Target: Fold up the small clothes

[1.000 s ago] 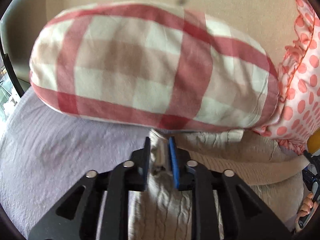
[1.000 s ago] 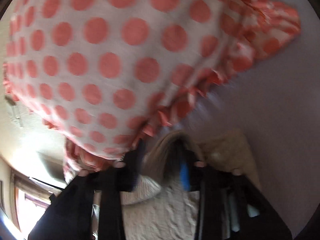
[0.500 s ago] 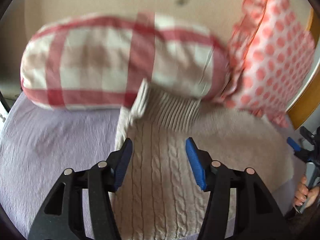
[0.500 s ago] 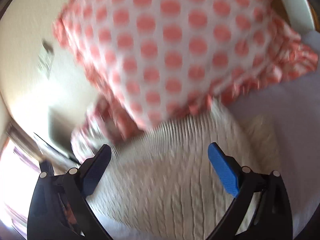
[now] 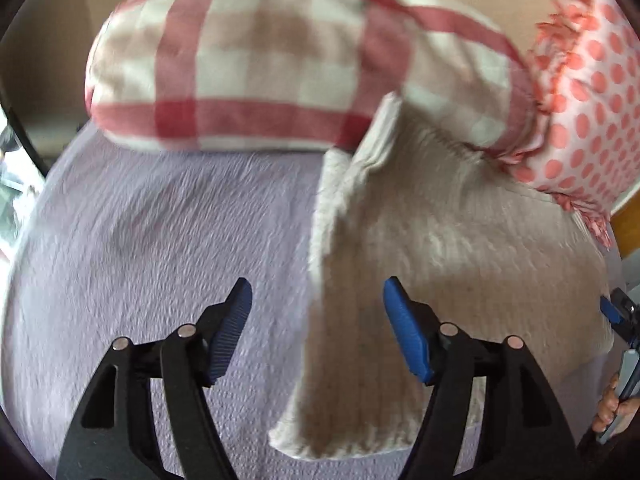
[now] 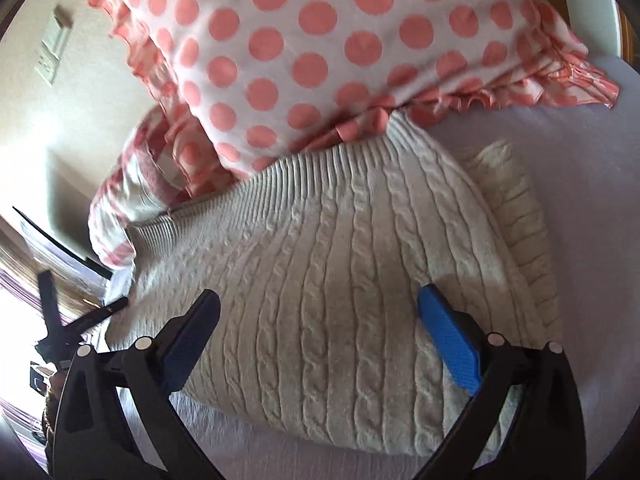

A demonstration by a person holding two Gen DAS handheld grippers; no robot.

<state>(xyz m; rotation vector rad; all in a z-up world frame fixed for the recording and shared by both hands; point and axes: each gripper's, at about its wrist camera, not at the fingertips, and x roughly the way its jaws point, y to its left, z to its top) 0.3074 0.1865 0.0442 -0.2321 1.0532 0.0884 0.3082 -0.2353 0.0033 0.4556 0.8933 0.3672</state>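
Observation:
A cream cable-knit sweater (image 5: 420, 248) lies folded on the lilac bedspread (image 5: 160, 240), its ribbed hem against the pillows. In the right wrist view the sweater (image 6: 340, 280) fills the middle, with a second layer sticking out at its right side. My left gripper (image 5: 318, 312) is open and empty, hovering over the sweater's left edge. My right gripper (image 6: 320, 320) is open and empty above the sweater's near part. The right gripper's blue tip (image 5: 608, 312) shows at the right edge of the left wrist view.
A red-and-white check pillow (image 5: 280, 64) and a pink polka-dot frilled pillow (image 6: 320, 48) lean against the wall behind the sweater. The polka-dot pillow (image 5: 592, 92) overlaps the hem. Lilac bedspread (image 6: 580, 168) lies to the right.
Both grippers were shut on the sweater's edge near the pillows a second ago. They have opened, let it go and pulled back. The left one has shifted left.

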